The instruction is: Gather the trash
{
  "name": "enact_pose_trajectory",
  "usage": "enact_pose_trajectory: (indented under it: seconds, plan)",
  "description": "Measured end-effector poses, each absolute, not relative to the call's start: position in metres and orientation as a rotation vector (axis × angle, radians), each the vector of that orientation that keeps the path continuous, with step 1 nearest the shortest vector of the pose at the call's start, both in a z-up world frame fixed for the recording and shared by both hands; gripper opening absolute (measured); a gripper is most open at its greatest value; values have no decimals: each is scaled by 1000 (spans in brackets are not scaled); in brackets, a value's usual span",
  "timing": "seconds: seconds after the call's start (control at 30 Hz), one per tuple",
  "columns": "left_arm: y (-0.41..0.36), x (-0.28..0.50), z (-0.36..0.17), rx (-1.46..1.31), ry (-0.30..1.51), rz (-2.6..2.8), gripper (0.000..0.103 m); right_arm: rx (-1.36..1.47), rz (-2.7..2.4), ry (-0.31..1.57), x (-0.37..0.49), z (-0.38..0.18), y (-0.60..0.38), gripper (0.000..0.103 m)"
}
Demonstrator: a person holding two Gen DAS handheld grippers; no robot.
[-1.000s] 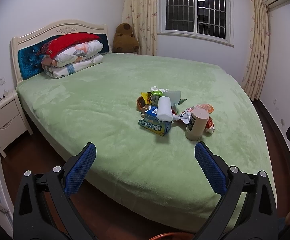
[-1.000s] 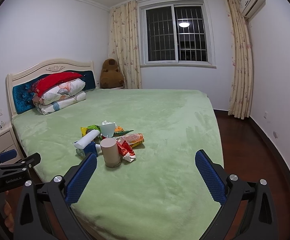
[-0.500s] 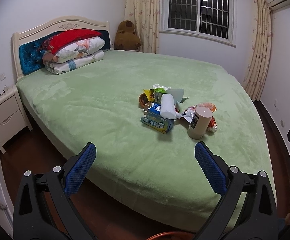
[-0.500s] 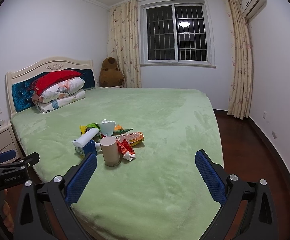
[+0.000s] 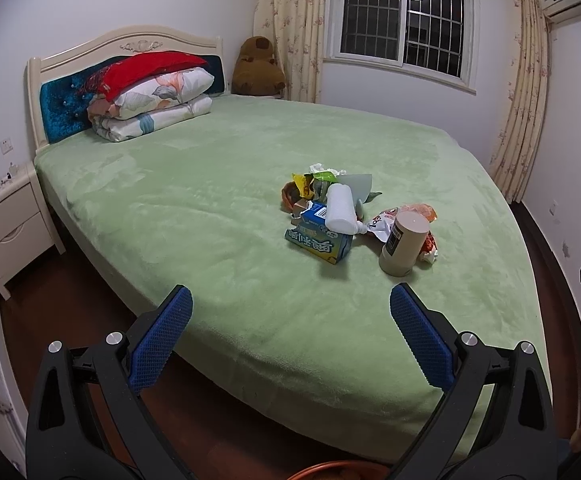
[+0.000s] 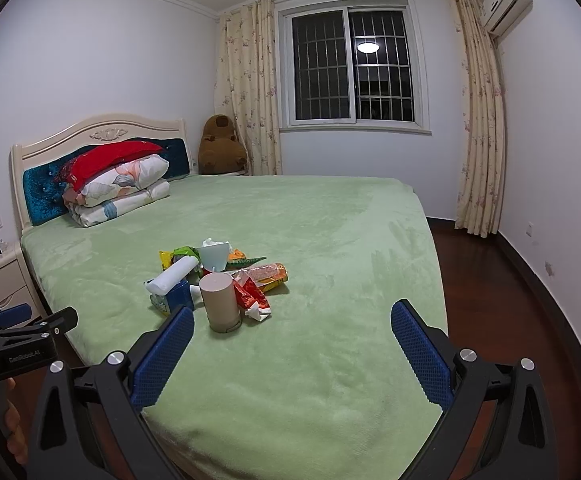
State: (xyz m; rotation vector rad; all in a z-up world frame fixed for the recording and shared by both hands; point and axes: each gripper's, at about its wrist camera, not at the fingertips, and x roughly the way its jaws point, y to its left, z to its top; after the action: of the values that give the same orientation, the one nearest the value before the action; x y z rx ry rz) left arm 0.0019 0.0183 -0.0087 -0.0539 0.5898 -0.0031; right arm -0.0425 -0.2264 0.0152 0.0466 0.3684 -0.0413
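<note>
A pile of trash lies near the foot of the green bed point(image 5: 210, 200): a beige cardboard tube point(image 5: 403, 243) standing upright, a blue box point(image 5: 317, 238) with a white roll point(image 5: 340, 208) on it, and several snack wrappers point(image 5: 314, 184). The same tube point(image 6: 221, 302), white roll point(image 6: 172, 276) and red wrapper point(image 6: 252, 300) show in the right wrist view. My left gripper point(image 5: 290, 320) is open and empty, short of the bed's edge. My right gripper point(image 6: 290, 334) is open and empty over the bed's foot, just right of the tube.
Folded pillows and a red cushion point(image 5: 150, 92) sit by the headboard. A white nightstand point(image 5: 6, 232) stands left of the bed. A brown plush toy point(image 5: 258, 68) sits in the corner. An orange bin rim point(image 5: 330, 470) shows below my left gripper. Dark wood floor point(image 6: 490, 280) runs right of the bed.
Both grippers have drifted a little closer to the bed and the trash pile. Nothing on the bed has moved.
</note>
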Motion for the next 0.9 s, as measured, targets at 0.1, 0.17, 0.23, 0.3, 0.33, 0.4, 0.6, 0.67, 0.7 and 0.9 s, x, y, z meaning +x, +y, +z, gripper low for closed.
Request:
enact_pose_trajectory:
  seconds: [0.1, 0.17, 0.23, 0.3, 0.33, 0.4, 0.6, 0.67, 0.7, 0.9]
  plan:
    - [17, 3, -10, -54, 591, -1, 97, 47, -41, 370, -42, 15, -226, 97]
    - [17, 3, -11, -55, 594, -1, 97, 47, -40, 370, -43, 14, -226, 97]
    - [18, 3, -12, -58, 598, -1, 97, 47, -41, 370, -43, 14, -227, 97]
    - [18, 3, -12, -58, 600, -1, 97, 51, -41, 372, -43, 14, -227, 97]
    - [19, 3, -12, -58, 600, -1, 97, 51, -42, 372, -43, 14, -227, 97]
    - [19, 3, -11, -59, 600, -1, 97, 52, -42, 374, -44, 13, -227, 97]
    - [17, 4, -14, -58, 602, 1, 97, 51, -42, 376, -45, 13, -226, 97]
    - [17, 4, -15, -60, 604, 1, 97, 52, -40, 377, -44, 13, -226, 97]
    - [17, 4, -15, -60, 605, 2, 97, 52, -41, 377, -44, 13, -226, 97]
    - [17, 4, -16, -60, 605, 1, 97, 52, -40, 379, -44, 12, -226, 97]
